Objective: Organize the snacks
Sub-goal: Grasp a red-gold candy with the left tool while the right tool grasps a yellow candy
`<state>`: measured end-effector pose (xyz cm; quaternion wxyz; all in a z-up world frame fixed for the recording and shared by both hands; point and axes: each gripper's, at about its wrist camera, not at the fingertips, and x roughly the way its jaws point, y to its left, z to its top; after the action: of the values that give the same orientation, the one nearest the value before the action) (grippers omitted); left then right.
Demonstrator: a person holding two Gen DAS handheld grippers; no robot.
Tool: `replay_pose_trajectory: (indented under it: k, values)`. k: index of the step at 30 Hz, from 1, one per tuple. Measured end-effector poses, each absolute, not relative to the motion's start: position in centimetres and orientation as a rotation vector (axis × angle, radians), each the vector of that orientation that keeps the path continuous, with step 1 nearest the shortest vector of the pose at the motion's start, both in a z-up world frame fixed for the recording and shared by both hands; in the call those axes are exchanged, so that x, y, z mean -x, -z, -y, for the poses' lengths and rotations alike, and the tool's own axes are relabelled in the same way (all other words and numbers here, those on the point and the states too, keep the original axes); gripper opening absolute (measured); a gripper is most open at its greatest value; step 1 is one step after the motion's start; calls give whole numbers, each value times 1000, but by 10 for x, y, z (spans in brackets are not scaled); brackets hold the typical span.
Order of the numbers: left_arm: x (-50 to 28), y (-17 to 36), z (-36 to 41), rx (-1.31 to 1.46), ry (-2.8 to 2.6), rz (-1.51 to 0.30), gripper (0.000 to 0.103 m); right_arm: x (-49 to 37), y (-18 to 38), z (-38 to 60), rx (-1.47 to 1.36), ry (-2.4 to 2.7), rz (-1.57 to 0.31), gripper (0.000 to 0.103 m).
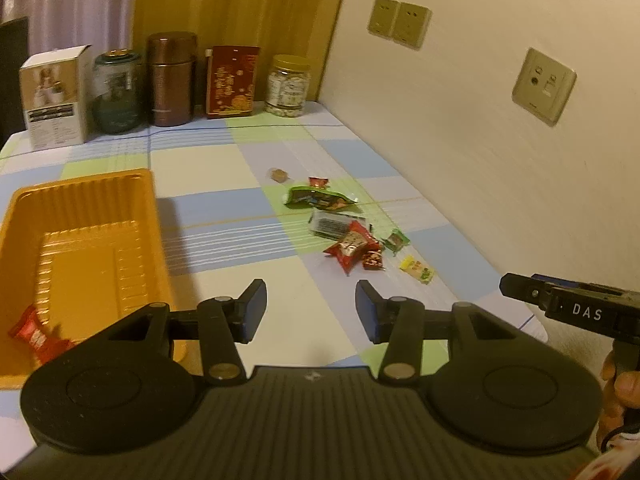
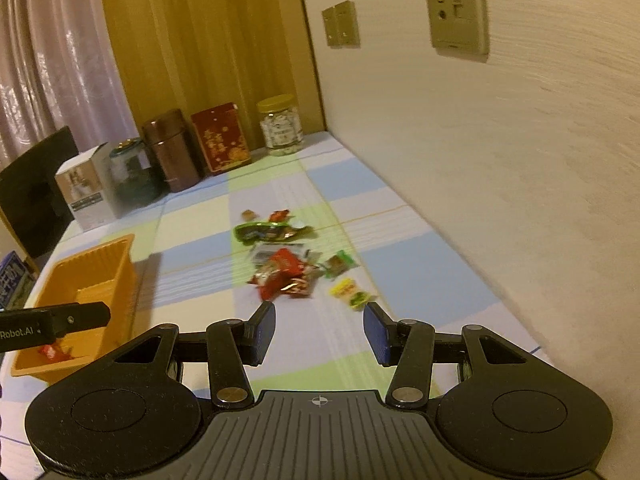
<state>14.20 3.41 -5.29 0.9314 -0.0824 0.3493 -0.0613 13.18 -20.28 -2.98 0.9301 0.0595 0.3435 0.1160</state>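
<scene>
A: While one red packet (image 1: 34, 336) already lies in the near corner of the orange tray (image 1: 80, 216), the others lie in a loose heap (image 1: 344, 232) on the checked surface (image 1: 224, 236), over by the wall. Why is the tray so far from them?

B: It probably serves as the collecting bin, parked on the left so the left gripper (image 1: 310, 312) can drop into it without crossing the other arm. Its jaws stand spread with nothing between them, which fits a packet having been let go into the tray.

A: And the right gripper (image 2: 319, 332)?

B: Its jaws are parted too, and empty. It points down toward the near edge of the heap, where a yellow packet (image 2: 347, 291) sits just ahead of its right finger and the big red packet (image 2: 280, 274) just ahead of its left one. That suggests it is lining up the next pick.

A: Which piece looks easiest?

B: The yellow one, judging by position: it lies apart from the rest, flat, with bare cloth around it. The red ones overlap a clear wrapper and each other, so closing on one may drag a neighbour.

A: What about the jars and boxes (image 1: 168, 80) at the back?

B: They stand in a row against the wooden panel, well apart from the heap, and seem no part of the sorting.

A: How far along, then?

B: Early, it seems: one in, most still out.
</scene>
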Motion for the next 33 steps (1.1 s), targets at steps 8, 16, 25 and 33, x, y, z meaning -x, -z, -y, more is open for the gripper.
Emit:
replay_pose_trajectory:
  k: [8, 16, 25, 33]
  values:
    - [-177, 69, -13, 128, 190, -736, 54, -156, 51, 217, -79, -239, -718, 49]
    - [-224, 92, 4, 52, 241, -761, 54, -192, 78, 224, -16, -278, -732, 49]
    - [-264, 117, 12, -12, 271, -791, 54, -227, 109, 212, 106, -392, -734, 49]
    - [-287, 141, 17, -60, 293, -820, 54, -252, 136, 201, 185, -467, -758, 49]
